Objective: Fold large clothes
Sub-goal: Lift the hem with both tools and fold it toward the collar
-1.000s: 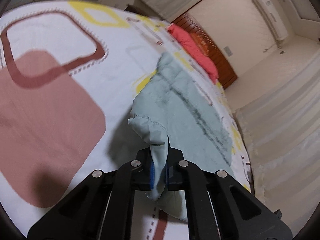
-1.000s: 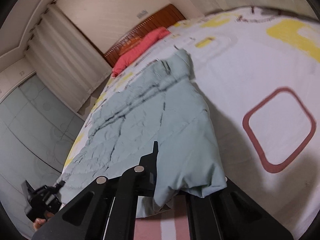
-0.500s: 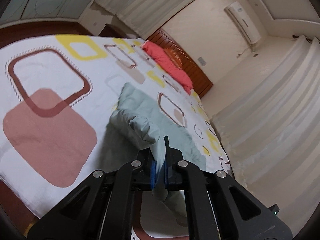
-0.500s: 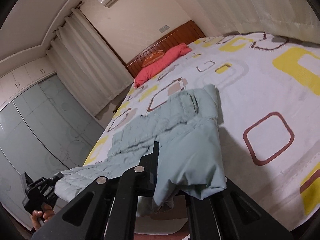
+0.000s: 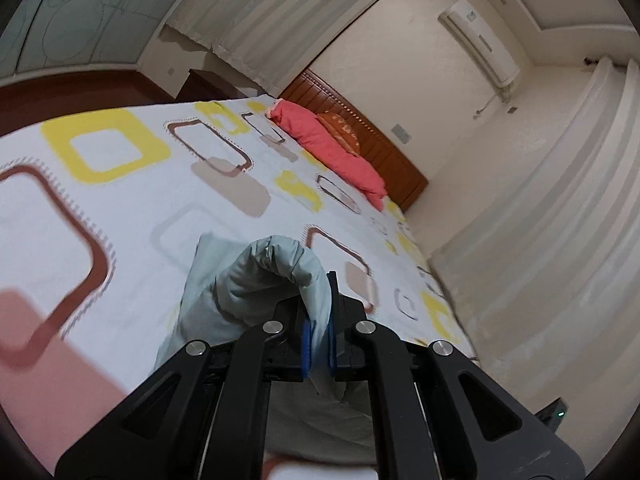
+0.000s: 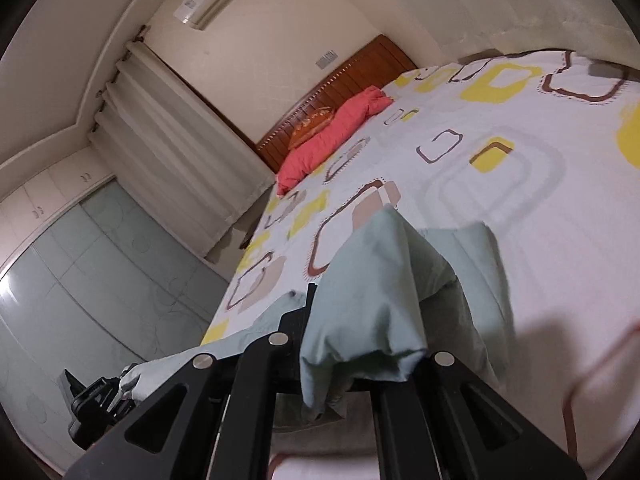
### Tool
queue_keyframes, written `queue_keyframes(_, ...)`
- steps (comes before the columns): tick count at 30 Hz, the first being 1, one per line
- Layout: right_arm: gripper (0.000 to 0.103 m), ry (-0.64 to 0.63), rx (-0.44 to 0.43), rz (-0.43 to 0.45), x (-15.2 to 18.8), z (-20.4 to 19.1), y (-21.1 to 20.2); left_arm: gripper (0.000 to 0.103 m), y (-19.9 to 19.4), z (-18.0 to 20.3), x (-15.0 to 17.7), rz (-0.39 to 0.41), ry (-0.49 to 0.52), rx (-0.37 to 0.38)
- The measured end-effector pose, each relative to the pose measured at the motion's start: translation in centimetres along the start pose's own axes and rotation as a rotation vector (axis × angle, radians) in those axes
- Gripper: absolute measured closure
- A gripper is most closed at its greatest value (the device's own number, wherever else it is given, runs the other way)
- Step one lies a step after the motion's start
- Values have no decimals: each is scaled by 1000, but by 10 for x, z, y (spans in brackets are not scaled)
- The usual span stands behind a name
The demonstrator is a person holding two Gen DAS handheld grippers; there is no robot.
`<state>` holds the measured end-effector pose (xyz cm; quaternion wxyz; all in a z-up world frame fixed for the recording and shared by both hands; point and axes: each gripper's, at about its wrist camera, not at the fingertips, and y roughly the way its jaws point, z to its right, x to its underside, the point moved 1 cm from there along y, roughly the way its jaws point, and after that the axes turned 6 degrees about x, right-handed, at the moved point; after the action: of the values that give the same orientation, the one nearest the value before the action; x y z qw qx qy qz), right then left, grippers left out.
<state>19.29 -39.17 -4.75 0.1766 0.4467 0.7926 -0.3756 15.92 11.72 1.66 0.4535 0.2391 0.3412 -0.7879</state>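
Observation:
A pale green garment [image 5: 256,280] hangs lifted above the bed. My left gripper [image 5: 319,340] is shut on a bunched fold of it, which arches over the blue pads [image 5: 306,344]. In the right wrist view my right gripper [image 6: 352,360] is shut on another part of the same garment [image 6: 372,288], which drapes over the jaws and hides the fingertips. The cloth stretches from there to the left gripper [image 6: 100,400] at the lower left. The rest of the garment trails down onto the bed.
The bed [image 5: 120,184] has a white sheet with yellow, brown and beige squares. A red pillow [image 5: 332,148] and a wooden headboard [image 5: 384,152] are at the far end. Curtains [image 6: 168,152] and a glass wardrobe [image 6: 80,280] line the side.
Both grippers have risen and pulled back with the garment. It has lifted off the bed, where it lay spread out a second ago, and far less of it shows flat on the sheet.

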Motion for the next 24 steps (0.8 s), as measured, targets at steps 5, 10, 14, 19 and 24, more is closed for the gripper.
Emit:
queue_keyframes(5, 99, 23, 52, -40, -15, 5, 65, 98, 80, -19, -12, -52, 26, -92)
queue_keyframes(10, 99, 37, 122, -120, -14, 20, 133, 98, 150, -47, -11, -120, 23, -175)
queue_keyframes(14, 98, 45, 161, -165, -11, 33, 166, 98, 187, -67, -7, -167, 33, -222)
queue_keyframes(19, 97, 65, 184, -207, -5, 46, 189, 97, 212, -80, 0, -211, 38, -251)
queue_keyframes(24, 90, 54, 193, -217, -8, 45, 196, 94, 228, -84, 0, -244, 43, -279)
